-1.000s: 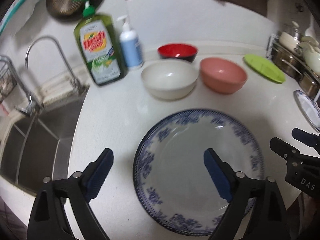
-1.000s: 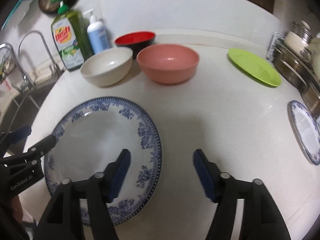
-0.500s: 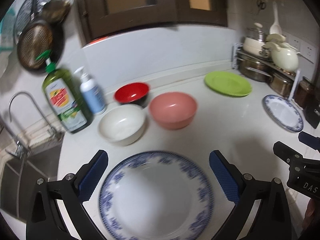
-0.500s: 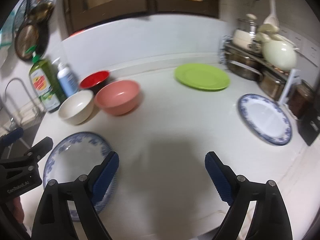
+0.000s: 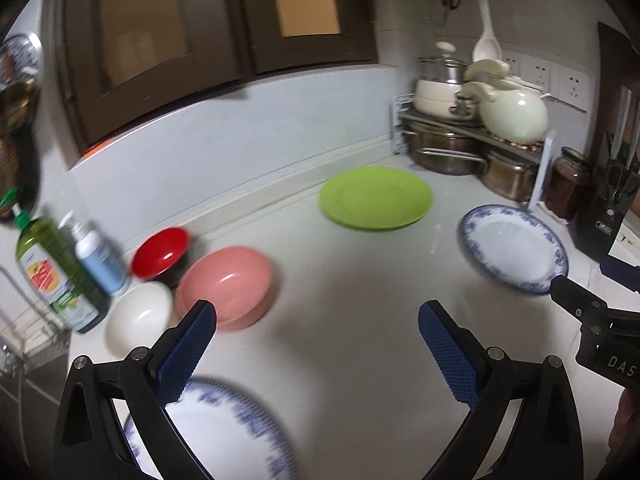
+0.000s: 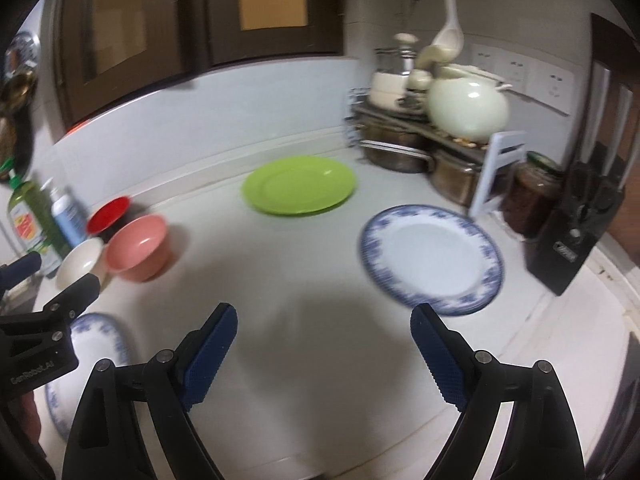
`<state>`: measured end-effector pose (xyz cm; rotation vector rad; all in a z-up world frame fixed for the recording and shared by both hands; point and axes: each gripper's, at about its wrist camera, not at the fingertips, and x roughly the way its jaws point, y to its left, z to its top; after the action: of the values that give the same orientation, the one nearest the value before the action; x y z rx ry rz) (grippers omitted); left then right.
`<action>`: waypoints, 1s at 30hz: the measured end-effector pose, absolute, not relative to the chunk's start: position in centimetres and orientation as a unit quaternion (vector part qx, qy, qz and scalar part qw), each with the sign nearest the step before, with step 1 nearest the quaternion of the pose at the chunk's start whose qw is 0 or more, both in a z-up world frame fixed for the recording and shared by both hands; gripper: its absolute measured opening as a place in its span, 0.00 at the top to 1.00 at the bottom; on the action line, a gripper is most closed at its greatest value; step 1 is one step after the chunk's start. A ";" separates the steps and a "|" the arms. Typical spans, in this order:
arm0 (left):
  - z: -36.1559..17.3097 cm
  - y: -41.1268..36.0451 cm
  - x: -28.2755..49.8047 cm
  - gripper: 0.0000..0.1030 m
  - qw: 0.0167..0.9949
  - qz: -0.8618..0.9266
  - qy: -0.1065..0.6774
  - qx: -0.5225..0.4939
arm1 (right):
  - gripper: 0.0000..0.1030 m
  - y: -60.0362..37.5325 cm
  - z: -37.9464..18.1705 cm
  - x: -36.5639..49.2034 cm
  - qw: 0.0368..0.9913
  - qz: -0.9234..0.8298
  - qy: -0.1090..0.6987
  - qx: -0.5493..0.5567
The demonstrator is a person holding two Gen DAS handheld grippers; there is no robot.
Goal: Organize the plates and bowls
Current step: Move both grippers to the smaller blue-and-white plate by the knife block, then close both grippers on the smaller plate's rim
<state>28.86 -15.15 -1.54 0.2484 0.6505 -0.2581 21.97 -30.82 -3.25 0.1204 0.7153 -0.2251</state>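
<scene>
A large blue-patterned plate (image 5: 216, 436) lies on the white counter under my left gripper (image 5: 318, 344), which is open and empty above it. A second blue-rimmed plate (image 6: 432, 258) lies at the right, just beyond my right gripper (image 6: 324, 342), open and empty too. A green plate (image 6: 298, 185) rests near the back wall. At the left stand a pink bowl (image 5: 226, 286), a white bowl (image 5: 138, 316) and a red bowl (image 5: 160, 251), close together. Each gripper also shows at the edge of the other's view.
Soap bottles (image 5: 60, 276) stand left of the bowls, beside a sink rack (image 5: 24, 340). A pot rack (image 6: 424, 136) with pots and a pale kettle fills the back right corner. A jar (image 6: 532, 196) and a knife block (image 6: 576, 228) stand along the right edge.
Both grippers have pulled back and up from the large blue plate and swung to the right. The right gripper's jaws have widened. The green plate and second blue plate have come into fuller view.
</scene>
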 end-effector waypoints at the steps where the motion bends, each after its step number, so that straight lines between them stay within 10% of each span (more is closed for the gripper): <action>1: -1.6 -16.1 29.2 0.00 0.931 -0.130 0.317 0.123 | 0.13 -31.8 -3.2 22.0 0.929 -0.117 0.347 0.060; 30: -8.7 -34.9 38.9 0.09 0.885 -0.199 0.400 0.133 | 0.13 -51.3 -8.6 27.8 0.888 -0.235 0.374 0.124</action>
<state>38.85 -34.88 -8.69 0.2767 0.8326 -0.4142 27.79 -51.34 -8.64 0.2575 0.7775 -0.4888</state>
